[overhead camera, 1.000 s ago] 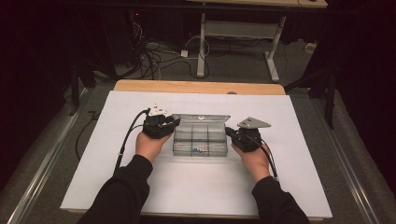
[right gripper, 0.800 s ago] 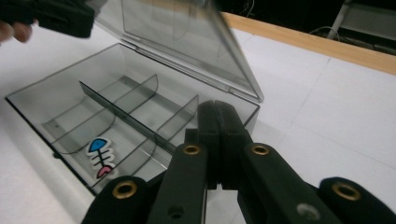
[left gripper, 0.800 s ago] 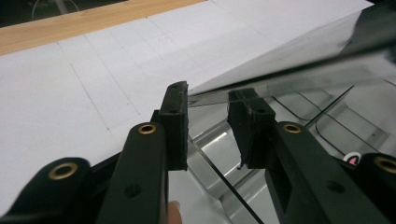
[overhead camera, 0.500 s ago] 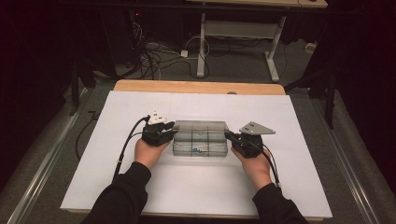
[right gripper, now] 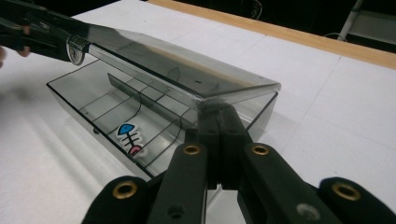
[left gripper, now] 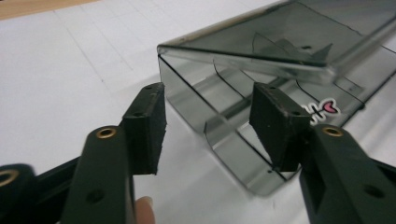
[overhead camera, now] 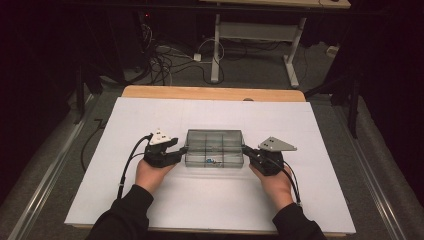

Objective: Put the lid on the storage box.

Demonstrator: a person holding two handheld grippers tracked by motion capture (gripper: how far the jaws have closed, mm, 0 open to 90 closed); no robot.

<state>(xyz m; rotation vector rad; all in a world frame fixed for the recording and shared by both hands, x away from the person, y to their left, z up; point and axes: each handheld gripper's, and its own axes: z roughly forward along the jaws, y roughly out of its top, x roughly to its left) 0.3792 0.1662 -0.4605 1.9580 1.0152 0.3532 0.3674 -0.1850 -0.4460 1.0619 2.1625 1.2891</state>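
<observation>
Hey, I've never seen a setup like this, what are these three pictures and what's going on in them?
A person sits at a table covered in white and holds a hand-held two-jaw gripper in each hand. The high view looks down from above; the other two come from cameras riding on the grippers. Between the hands lies a smoky clear box with dividers and a fish sticker inside. Its lid is part-way down, not shut. The right gripper is shut, its tips at the box's end under the lid. The left gripper has just been opening; the box's end wall stands between its jaws, not pinched.
</observation>
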